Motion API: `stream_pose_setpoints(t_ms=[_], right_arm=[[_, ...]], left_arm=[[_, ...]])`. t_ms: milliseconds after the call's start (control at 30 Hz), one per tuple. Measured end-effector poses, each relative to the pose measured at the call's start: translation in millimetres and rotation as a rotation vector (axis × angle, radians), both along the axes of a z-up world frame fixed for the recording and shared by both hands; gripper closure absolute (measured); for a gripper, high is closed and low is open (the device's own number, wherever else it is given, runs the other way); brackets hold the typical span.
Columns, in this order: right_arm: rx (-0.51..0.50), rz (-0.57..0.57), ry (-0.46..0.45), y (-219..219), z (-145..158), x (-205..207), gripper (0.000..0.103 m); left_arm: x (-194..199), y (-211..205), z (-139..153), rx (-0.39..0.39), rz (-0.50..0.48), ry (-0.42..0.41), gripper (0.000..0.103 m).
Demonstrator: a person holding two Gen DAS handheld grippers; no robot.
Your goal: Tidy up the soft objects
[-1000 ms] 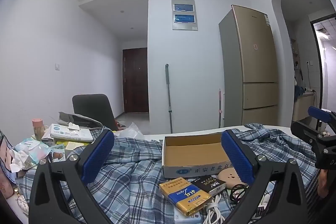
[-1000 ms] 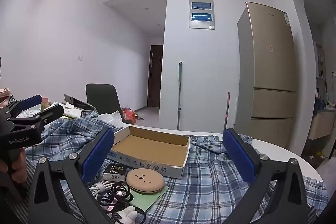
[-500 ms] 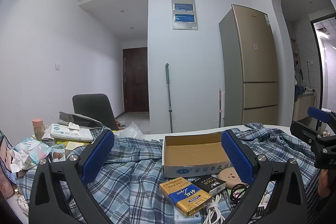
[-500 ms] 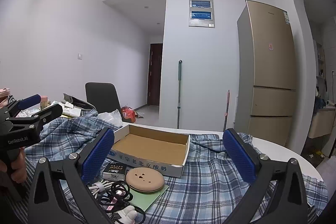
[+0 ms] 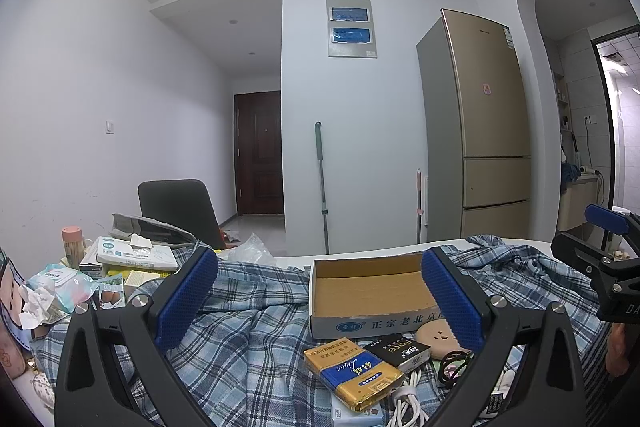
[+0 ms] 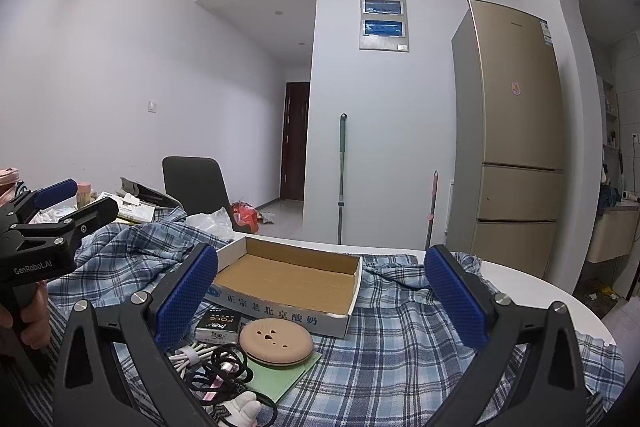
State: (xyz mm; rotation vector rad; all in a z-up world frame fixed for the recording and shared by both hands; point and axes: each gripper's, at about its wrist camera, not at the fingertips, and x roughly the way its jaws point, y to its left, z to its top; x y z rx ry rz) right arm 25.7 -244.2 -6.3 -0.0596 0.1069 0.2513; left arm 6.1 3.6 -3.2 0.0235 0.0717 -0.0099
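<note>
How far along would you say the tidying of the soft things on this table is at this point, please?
Nothing looks done yet: the plaid shirt lies rumpled across the table, under the empty cardboard box and other small items. Nothing is in hand either; the left tool and right tool both hang open above the clutter. Left to do: essentially the whole job, probably starting with the shirt.

Soft plaid cloth [image 6: 400, 339], matt cardboard box [image 6: 296, 279], glossy foil packet [image 5: 352, 373].

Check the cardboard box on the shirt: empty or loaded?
Empty. Both wrist views show the cardboard box's bare brown floor; nothing lies inside.
</note>
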Motion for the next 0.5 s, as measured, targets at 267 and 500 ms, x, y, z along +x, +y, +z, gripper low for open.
stream_pose_setpoints(t_ms=[267, 500], right_arm=[[0.000, 0.000, 0.001, -0.3, 1.1, -0.1, 0.000], [0.000, 0.000, 0.001, -0.3, 1.1, -0.1, 0.000]], left_arm=[[-0.1, 0.1, -0.3, 0.000, 0.000, 0.000, 0.000], [-0.2, 0.0, -0.2, 0.000, 0.000, -0.001, 0.000]])
